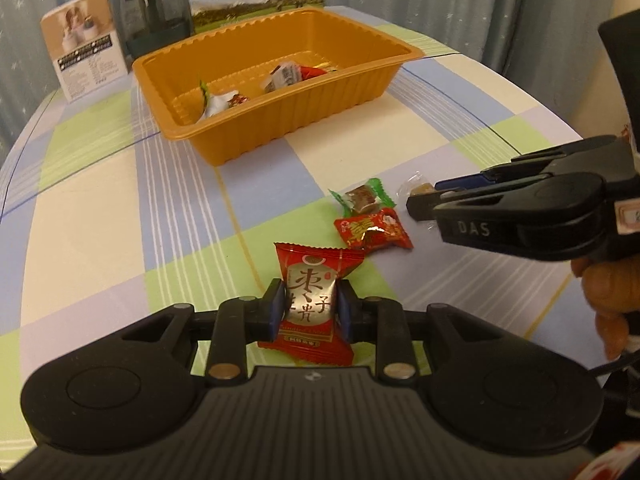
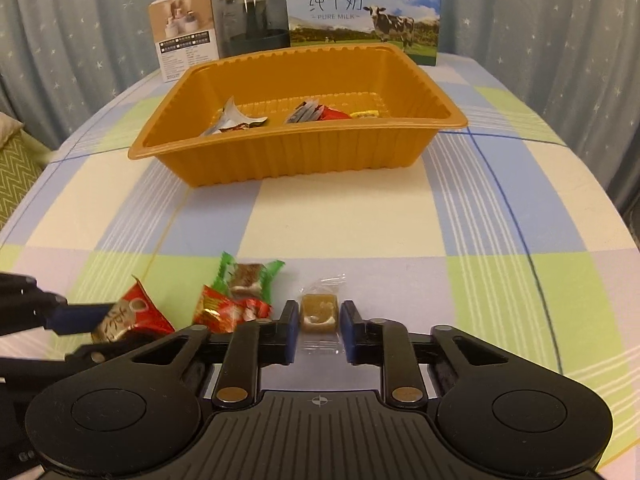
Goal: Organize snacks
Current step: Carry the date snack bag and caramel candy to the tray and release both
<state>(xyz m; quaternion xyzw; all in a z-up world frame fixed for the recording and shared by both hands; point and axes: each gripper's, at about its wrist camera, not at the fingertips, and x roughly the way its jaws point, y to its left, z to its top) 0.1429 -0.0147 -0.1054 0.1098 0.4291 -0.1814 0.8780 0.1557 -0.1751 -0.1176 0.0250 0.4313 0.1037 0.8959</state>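
My left gripper (image 1: 310,308) is shut on a red and silver snack packet (image 1: 310,280), low over the table; the packet also shows in the right wrist view (image 2: 128,316). My right gripper (image 2: 319,326) stands around a clear-wrapped brown candy (image 2: 318,314) on the table, pads close to its sides with small gaps. A green-wrapped candy (image 2: 248,276) and a small red candy (image 2: 224,310) lie between the two grippers. An orange tray (image 2: 304,152) behind them holds several wrapped snacks.
A milk carton box (image 2: 362,12), a dark glass jar (image 2: 256,16) and a small white product box (image 2: 184,36) stand behind the tray. The checked tablecloth (image 2: 344,216) covers the table. Curtains hang at the back.
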